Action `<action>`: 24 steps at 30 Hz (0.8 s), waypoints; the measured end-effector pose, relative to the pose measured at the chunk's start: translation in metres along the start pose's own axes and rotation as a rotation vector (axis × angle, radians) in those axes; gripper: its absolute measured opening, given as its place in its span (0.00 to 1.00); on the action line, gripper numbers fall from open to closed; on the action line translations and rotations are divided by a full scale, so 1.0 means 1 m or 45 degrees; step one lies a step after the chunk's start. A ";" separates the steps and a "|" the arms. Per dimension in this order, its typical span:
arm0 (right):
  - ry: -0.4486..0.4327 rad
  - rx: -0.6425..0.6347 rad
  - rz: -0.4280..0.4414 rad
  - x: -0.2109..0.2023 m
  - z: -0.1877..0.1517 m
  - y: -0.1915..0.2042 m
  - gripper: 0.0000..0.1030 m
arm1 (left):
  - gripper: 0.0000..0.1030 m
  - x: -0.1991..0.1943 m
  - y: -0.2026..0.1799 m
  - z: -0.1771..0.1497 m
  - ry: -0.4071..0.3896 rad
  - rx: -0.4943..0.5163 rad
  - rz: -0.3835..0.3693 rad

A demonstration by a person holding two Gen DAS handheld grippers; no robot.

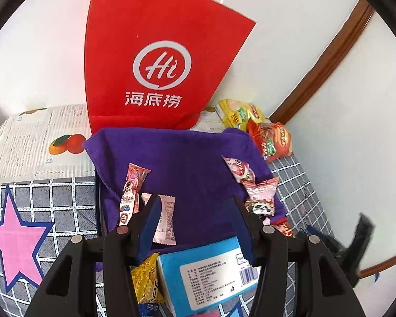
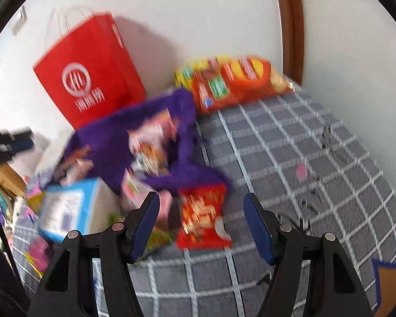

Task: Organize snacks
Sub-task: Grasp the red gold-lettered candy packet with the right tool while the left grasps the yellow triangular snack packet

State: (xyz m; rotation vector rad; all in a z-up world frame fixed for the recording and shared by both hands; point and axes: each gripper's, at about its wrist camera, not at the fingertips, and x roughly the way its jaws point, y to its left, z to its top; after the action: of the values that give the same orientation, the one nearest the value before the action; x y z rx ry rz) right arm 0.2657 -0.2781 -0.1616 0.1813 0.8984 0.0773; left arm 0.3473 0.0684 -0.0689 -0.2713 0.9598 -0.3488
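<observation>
Both my grippers are released, nothing between the jaws of either. Left gripper (image 1: 195, 211) hangs over the purple towel (image 1: 187, 158), with a white sachet (image 1: 166, 219) just past its left finger and a pink strawberry-bear stick pack (image 1: 132, 192) beside that. A blue box (image 1: 206, 277) lies under the jaws. Right gripper (image 2: 200, 211) points at the red snack pouch (image 2: 203, 219), which lies flat on the grid-pattern bed sheet (image 2: 303, 158) at the towel's near edge, slightly left of centre between the jaws, long axis roughly along the fingers. I judge the right gripper nearer it, so the next grab is mine there: shift a touch left, drop, close across its short width. The right view is blurred. Orange and yellow biscuit packs (image 2: 237, 82) sit by the wall beside the red paper bag (image 2: 89, 79).
</observation>
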 end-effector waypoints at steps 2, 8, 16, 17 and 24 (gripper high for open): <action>0.041 0.001 -0.003 0.010 -0.006 0.000 0.64 | 0.49 -0.004 0.000 0.000 -0.005 -0.003 -0.005; 0.093 -0.013 -0.043 0.039 -0.012 0.005 0.58 | 0.49 -0.011 -0.003 0.000 -0.012 0.008 -0.017; 0.054 -0.188 -0.234 0.042 -0.022 0.019 0.39 | 0.49 -0.014 0.001 0.001 -0.020 -0.008 -0.012; 0.044 -0.172 -0.214 0.037 -0.024 0.017 0.39 | 0.49 -0.015 0.001 0.001 -0.024 -0.006 -0.008; -0.009 -0.157 -0.110 -0.012 -0.060 0.009 0.39 | 0.49 -0.021 -0.009 -0.003 -0.049 0.022 0.021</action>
State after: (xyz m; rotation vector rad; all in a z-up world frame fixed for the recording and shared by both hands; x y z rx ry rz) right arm 0.2118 -0.2635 -0.1872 0.0282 0.8906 0.0514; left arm 0.3321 0.0688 -0.0522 -0.2538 0.9207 -0.3356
